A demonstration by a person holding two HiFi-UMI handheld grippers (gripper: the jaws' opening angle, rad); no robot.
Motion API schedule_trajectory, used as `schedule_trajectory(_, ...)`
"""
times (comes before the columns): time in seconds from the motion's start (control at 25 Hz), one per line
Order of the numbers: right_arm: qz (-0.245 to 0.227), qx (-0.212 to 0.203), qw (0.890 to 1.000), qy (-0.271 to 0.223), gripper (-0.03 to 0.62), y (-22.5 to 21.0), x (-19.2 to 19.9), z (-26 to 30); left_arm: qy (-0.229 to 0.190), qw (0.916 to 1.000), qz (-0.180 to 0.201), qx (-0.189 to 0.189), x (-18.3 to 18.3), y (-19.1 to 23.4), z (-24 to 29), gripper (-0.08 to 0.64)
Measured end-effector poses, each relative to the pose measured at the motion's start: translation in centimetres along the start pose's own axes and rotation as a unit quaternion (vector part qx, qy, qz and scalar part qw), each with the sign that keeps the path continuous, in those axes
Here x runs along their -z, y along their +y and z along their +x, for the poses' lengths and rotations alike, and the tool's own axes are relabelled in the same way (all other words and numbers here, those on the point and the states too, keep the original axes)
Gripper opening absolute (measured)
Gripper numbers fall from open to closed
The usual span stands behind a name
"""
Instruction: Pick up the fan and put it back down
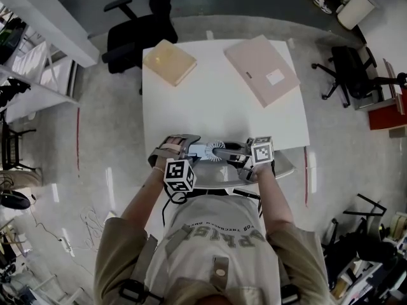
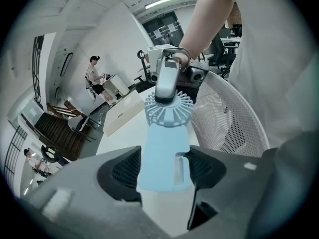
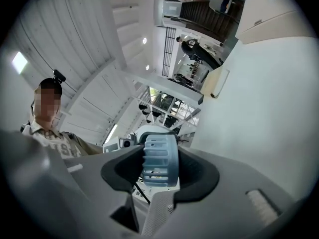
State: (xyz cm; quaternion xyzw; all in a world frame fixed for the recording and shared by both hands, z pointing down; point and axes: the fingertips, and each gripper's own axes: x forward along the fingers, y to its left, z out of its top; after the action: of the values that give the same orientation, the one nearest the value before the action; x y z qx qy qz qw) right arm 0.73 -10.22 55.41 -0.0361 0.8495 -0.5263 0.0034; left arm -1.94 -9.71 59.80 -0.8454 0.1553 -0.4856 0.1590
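A small light-blue plastic handheld fan (image 1: 217, 151) is at the 6 o'clock edge of the white square table (image 1: 216, 107), just in front of the person's chest. It lies crosswise in the head view, with its handle toward 9 o'clock and its round ribbed head toward 3 o'clock. Whether it rests on the tabletop or hangs just above it, I cannot tell.

The left gripper (image 1: 196, 150) comes in from 7 o'clock, angled downward. In the left gripper view, the flat handle of the fan (image 2: 164, 148) fills the gap of the left gripper (image 2: 164, 169), and the dark ribbed pads lie against both of its long sides.

The right gripper (image 1: 234, 155) reaches in from 4 o'clock. In the right gripper view, the right gripper (image 3: 160, 169) is clamped across the fan's (image 3: 160, 158) round ribbed head, with a pad pressed on each face. The left gripper view shows the same right gripper (image 2: 167, 81) at 12 o'clock, closed on the fan's head.

On the far half of the table, a flat tan cardboard box (image 1: 169, 62) lies at 11 o'clock and a flat pale-pink box (image 1: 261, 68) at 1 o'clock. The two are well apart from each other and from the fan. A black office chair (image 1: 133, 40) stands beyond the table's 11 o'clock corner. A white mesh chair back (image 2: 227, 118) curves just beside the fan.
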Motion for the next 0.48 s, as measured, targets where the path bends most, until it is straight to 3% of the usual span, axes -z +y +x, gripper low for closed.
schedule_trajectory(0.08,0.007,-0.002,1.0,-0.009,0.184,0.0,-0.2,-0.2,-0.003,1.0,-0.003,0.0,0.1,0.0,-0.1,0.243)
schedule_trajectory(0.48,0.003,0.013,1.0,-0.007,0.186,-0.4,-0.2,-0.4,0.007,0.9991,-0.025,0.034,0.3,-1.1,0.7,0.229)
